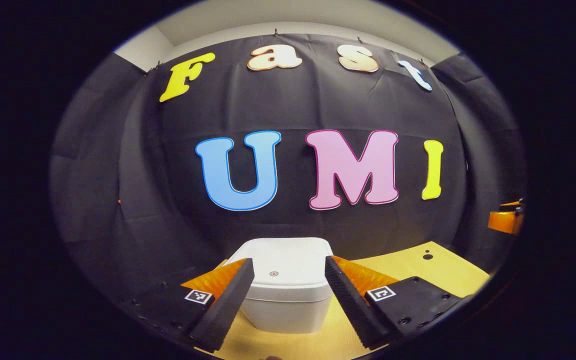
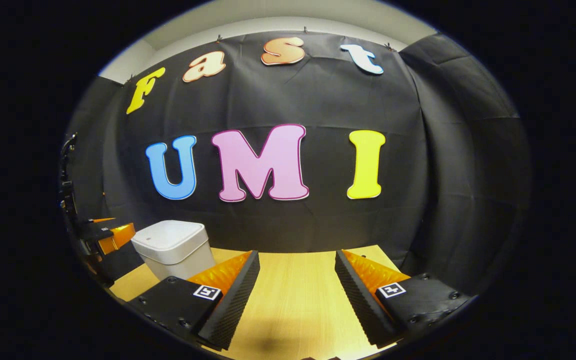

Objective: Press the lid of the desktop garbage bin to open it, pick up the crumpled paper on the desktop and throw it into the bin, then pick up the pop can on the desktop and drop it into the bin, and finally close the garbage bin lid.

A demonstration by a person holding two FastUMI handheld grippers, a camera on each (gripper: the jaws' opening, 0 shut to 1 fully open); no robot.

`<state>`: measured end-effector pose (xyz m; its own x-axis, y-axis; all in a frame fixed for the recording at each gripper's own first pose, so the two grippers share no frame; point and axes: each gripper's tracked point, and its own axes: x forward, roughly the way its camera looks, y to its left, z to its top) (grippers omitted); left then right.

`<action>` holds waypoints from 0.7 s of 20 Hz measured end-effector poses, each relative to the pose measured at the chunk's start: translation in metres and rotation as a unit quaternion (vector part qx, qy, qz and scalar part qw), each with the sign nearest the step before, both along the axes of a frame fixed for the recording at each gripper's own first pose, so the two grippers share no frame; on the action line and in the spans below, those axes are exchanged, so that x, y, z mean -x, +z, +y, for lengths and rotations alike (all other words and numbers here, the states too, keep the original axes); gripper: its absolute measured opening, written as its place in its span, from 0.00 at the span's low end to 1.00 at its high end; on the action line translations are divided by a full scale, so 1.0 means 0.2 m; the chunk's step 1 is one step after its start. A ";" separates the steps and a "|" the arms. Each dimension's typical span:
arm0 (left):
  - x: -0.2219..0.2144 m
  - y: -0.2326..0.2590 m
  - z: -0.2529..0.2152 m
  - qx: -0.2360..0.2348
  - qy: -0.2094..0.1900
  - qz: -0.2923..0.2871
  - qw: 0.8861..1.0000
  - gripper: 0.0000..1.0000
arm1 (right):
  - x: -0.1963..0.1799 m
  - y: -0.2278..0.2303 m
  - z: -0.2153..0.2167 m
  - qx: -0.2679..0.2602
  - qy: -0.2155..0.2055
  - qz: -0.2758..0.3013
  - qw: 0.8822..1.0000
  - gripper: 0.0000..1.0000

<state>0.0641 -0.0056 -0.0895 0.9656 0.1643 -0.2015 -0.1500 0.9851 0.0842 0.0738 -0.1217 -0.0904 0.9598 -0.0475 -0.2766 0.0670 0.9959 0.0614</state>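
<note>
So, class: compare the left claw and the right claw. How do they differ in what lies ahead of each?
The left claw points straight at the white bin, which sits between its fingers; the right claw faces bare table, with the bin off to one side. The left claw is near the bin; the right claw is farther away. Both are open, gripping nothing.

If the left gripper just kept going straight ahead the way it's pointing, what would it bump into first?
Most likely the white garbage bin: it sits straight ahead between the open left gripper fingers, lid closed. How far off it is can't be told.
</note>
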 end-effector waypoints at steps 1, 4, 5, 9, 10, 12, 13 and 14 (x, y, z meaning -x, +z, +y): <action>0.07 0.04 -0.03 0.007 -0.004 -0.007 1.000 0.97 | 0.03 0.03 0.04 -0.003 0.004 -0.007 1.000 0.97; 0.25 0.14 -0.05 0.002 -0.024 -0.025 0.999 0.96 | 0.12 0.16 0.18 -0.007 0.010 -0.040 0.999 0.97; 0.32 0.15 -0.05 -0.002 -0.030 -0.024 0.999 0.96 | 0.16 0.18 0.24 -0.005 0.010 -0.047 0.999 0.97; 0.51 0.18 -0.04 0.015 -0.055 -0.021 0.998 0.96 | 0.31 0.27 0.39 0.033 0.013 -0.072 0.997 0.97; 0.54 0.17 -0.01 0.021 -0.056 -0.022 0.998 0.96 | 0.34 0.28 0.43 0.041 0.014 -0.078 0.996 0.98; 0.59 0.15 0.04 0.036 -0.052 -0.021 0.998 0.96 | 0.40 0.26 0.49 0.049 0.015 -0.078 0.996 0.97; 0.62 0.13 0.05 0.045 -0.052 -0.018 0.997 0.96 | 0.43 0.25 0.51 0.048 0.015 -0.075 0.996 0.97; 0.63 0.11 0.06 0.051 -0.052 -0.016 0.997 0.96 | 0.44 0.24 0.54 0.045 0.015 -0.074 0.996 0.96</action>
<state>-0.0626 0.0074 -0.0666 0.9824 0.0441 -0.1812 -0.0485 0.9986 -0.0196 -0.0150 -0.0143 -0.0415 0.9912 -0.0368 -0.1271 0.0344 0.9992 -0.0211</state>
